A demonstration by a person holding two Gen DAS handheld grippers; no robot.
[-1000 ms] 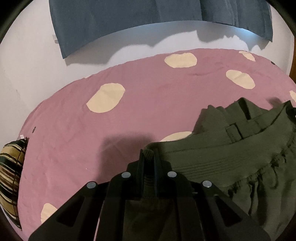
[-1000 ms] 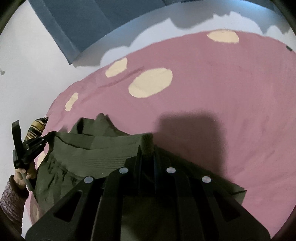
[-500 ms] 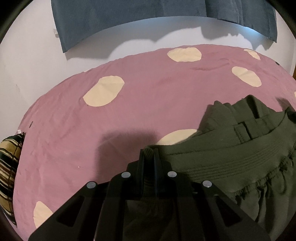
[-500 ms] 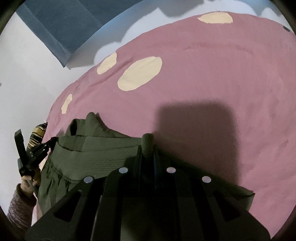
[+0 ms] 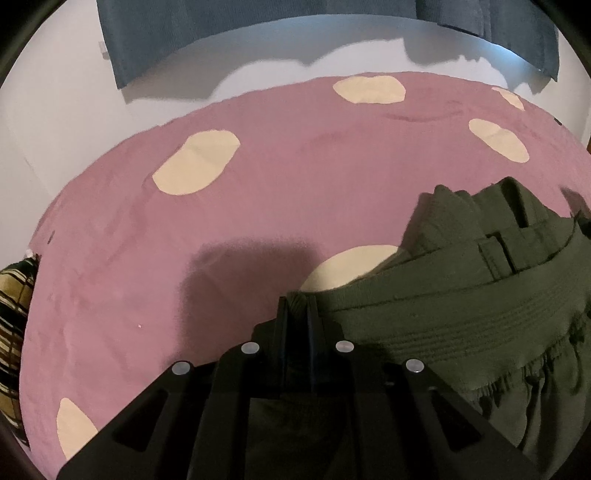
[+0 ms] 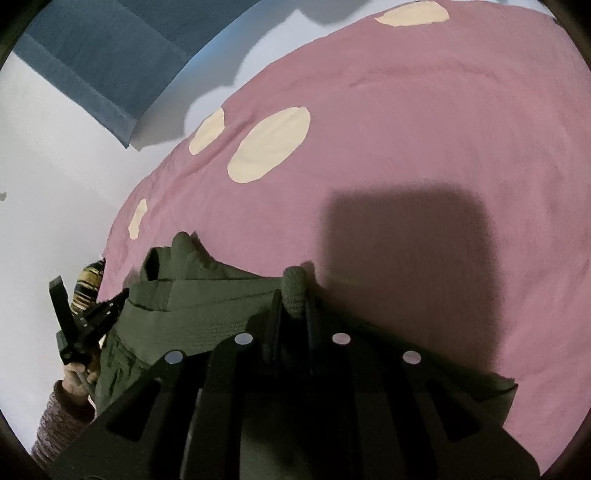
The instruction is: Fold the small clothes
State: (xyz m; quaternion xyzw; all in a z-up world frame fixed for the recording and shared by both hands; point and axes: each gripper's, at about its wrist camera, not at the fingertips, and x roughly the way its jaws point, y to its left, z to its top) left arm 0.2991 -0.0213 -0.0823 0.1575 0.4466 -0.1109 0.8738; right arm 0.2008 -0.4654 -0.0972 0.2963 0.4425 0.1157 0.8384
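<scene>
Here, the left tool [image 5: 298,306] is pinching one end of the stretchy waistband of a pair of dark green shorts [image 5: 461,306]. Its two black fingers [image 5: 282,325] sit close together with a fold of green cloth squeezed between them. The grip has just let out a tiny bit, but the cloth is in there, touching both fingers.

The right tool [image 6: 293,295] is clenched on the other end of the same waistband. A rolled bump of green cloth sticks up between its fingers at about 12 o'clock from the tool.

The shorts hang between the two tools, with the waistband stretched from one to the other. In the left wrist view the shorts fill the side from 3 o'clock to 5 o'clock, and a belt loop [image 5: 495,254] shows on the band. The far part of the shorts rests bunched on the bed [image 5: 258,192]. The bed has a pink cover with big cream spots. One cream spot [image 5: 347,266] is partly hidden under the shorts, just past the left tool.

In the right wrist view the shorts sit from 7 o'clock to 9 o'clock. The left tool shows there at 8 o'clock, held by a hand [image 6: 79,373] in a knitted sleeve [image 6: 55,421].

A striped yellow and black cushion [image 5: 14,314] is at the 9 o'clock edge of the left wrist view, beside the bed. A blue cloth [image 5: 221,22] hangs on the white wall [image 5: 66,122] at 12 o'clock.
</scene>
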